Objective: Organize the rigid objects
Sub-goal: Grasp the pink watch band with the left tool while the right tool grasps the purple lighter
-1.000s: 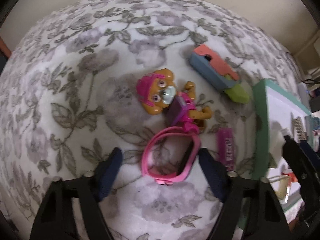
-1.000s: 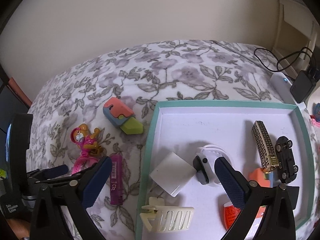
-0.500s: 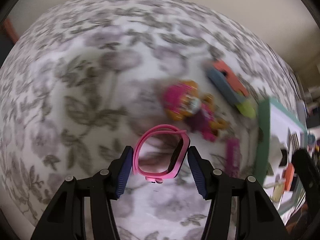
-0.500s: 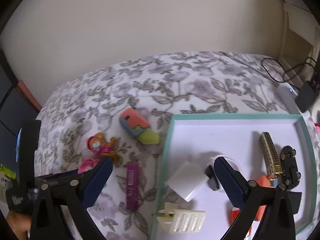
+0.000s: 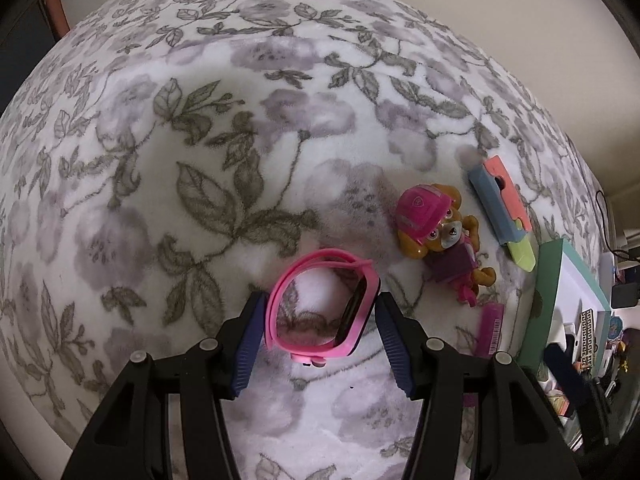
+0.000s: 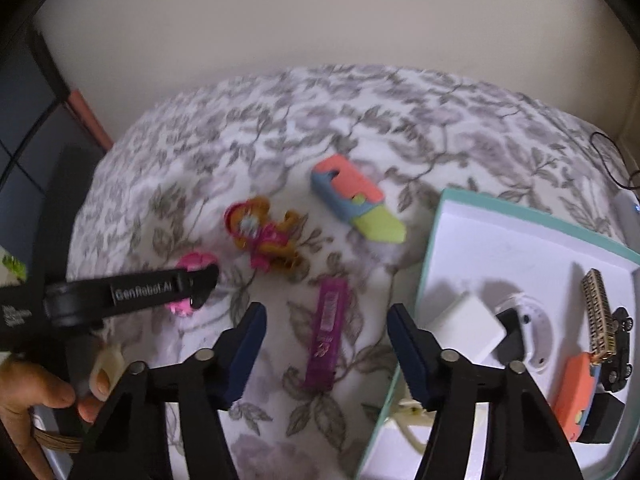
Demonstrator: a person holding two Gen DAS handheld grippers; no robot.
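My left gripper [image 5: 320, 312] is shut on a pink watch [image 5: 320, 312], its blue pads pressing the strap on both sides, over the floral bedspread [image 5: 200, 160]. In the right wrist view the left gripper [image 6: 196, 284] covers most of the watch [image 6: 192, 264]. My right gripper [image 6: 324, 324] is open and empty above a purple bar [image 6: 326, 332]. A pink and orange pup figure [image 5: 440, 236] and a blue, coral and green toy [image 5: 506, 216] lie to the right. The teal-rimmed white tray [image 6: 436, 248] holds several items.
In the tray lie a white block [image 6: 466, 328], a white and black watch [image 6: 524, 332], a gold patterned bar [image 6: 598, 312], a black toy car [image 6: 620, 348] and an orange toy [image 6: 572, 396]. A cream clip [image 6: 408, 408] lies at the tray's front edge. A wall stands behind the bed.
My left gripper closed on the pink watch and lifted it away to the left of the pup figure. My right gripper swung left from over the tray to above the purple bar.
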